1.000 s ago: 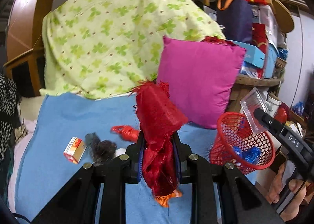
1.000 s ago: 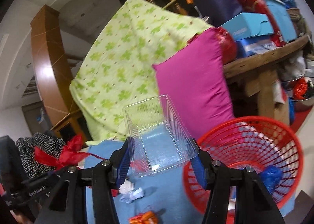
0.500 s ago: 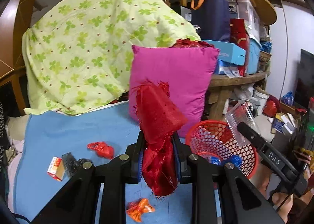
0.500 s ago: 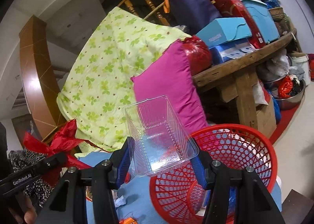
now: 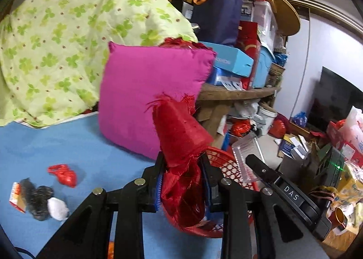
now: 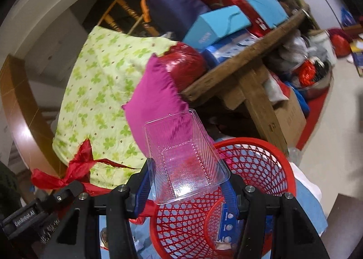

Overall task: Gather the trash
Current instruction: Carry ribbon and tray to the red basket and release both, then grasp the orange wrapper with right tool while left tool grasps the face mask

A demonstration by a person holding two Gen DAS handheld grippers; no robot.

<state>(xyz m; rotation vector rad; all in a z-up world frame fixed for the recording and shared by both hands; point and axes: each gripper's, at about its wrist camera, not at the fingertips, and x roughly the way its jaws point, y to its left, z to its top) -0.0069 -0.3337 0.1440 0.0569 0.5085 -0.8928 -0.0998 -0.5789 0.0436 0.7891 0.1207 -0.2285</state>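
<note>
- The left gripper (image 5: 183, 182) has a crumpled red fabric scrap (image 5: 181, 145) between its blue pads; the jaws have just been opening, and the scrap still sits upright between them, touching both.
- The right gripper (image 6: 187, 187) is clamped on a clear plastic clamshell tray (image 6: 181, 159), tilted with its open side toward the camera, above the near rim of the basket.
- The red mesh basket (image 6: 256, 163) stands just beyond both grippers, at the edge of the blue sheet (image 5: 56, 143); blue wrappers lie inside it.
- On the sheet, to the left, lie a red wrapper (image 5: 63, 174), a dark clump (image 5: 38, 197), a white wad (image 5: 57, 209) and a small orange-and-white carton (image 5: 15, 195).
- A magenta cushion (image 5: 147, 93) leans behind the basket.
- A green clover-print cloth (image 5: 68, 32) is draped farther back, beside a wooden table (image 6: 245, 55) piled with boxes.
</note>
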